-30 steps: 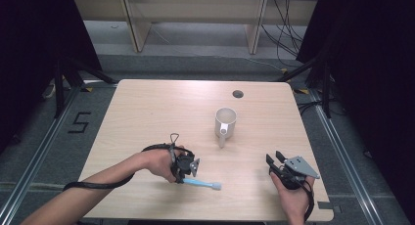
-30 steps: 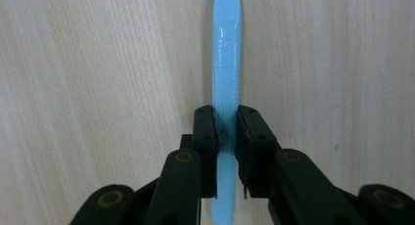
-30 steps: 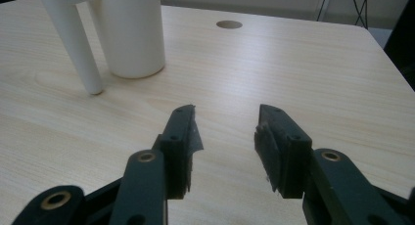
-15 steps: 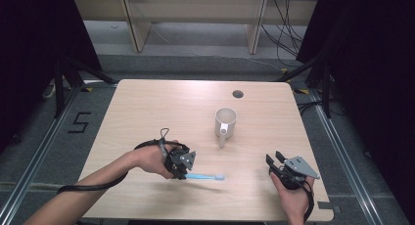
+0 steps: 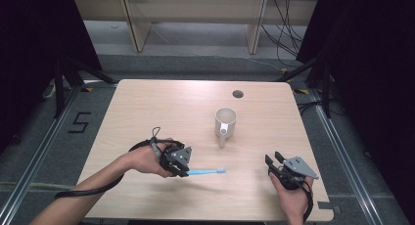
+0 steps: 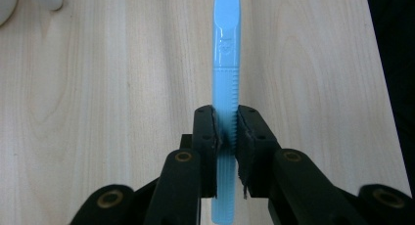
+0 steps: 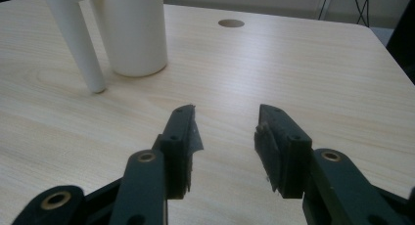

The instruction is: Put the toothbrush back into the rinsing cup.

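Observation:
A light blue toothbrush is clamped by its ribbed handle in my left gripper, which is shut on it near the table's front left. The brush sticks out to the right, level above the wood. In the left gripper view the toothbrush runs straight up between the black jaws of the left gripper. A white mug stands upright mid-table, its long handle toward the front. My right gripper rests open at the front right with nothing between its jaws. The right gripper points toward the mug.
The wooden table has a round cable hole near its far edge. The table's right edge lies close beyond the toothbrush tip in the left gripper view. Shelving and cables stand behind the table.
My left gripper has lifted the toothbrush off the table and swung it from slanting down-right to level. The right gripper has stayed put.

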Motion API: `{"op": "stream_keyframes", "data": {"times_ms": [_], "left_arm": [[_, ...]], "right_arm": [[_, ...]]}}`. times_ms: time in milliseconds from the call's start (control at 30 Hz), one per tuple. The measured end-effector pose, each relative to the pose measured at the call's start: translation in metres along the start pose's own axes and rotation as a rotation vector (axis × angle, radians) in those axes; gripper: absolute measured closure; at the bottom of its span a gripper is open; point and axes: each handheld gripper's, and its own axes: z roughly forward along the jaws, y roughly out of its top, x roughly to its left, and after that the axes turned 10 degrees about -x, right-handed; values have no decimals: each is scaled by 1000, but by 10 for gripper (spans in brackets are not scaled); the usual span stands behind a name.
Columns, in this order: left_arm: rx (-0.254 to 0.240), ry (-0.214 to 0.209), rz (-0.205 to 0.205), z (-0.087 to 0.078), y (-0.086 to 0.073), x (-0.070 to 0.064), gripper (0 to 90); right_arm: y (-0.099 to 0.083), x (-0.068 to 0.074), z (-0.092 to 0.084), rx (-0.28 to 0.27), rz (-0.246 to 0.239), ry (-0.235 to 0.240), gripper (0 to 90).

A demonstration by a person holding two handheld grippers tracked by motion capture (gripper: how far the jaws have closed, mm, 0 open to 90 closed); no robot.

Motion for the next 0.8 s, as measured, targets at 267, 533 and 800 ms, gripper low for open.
{"op": "stream_keyframes", "data": {"times_ms": [267,533,800], "left_arm": [[-67,24,-21,-2,-4,-1,788],[-162,68,-40,-5,-8,-1,788],[-283,121,-62,-14,-14,-2,788]], "right_arm": [[0,0,0,1,-2,-2,589],[0,0,0,0,-1,-3,588],[0,2,0,1,4,8,588]]}}
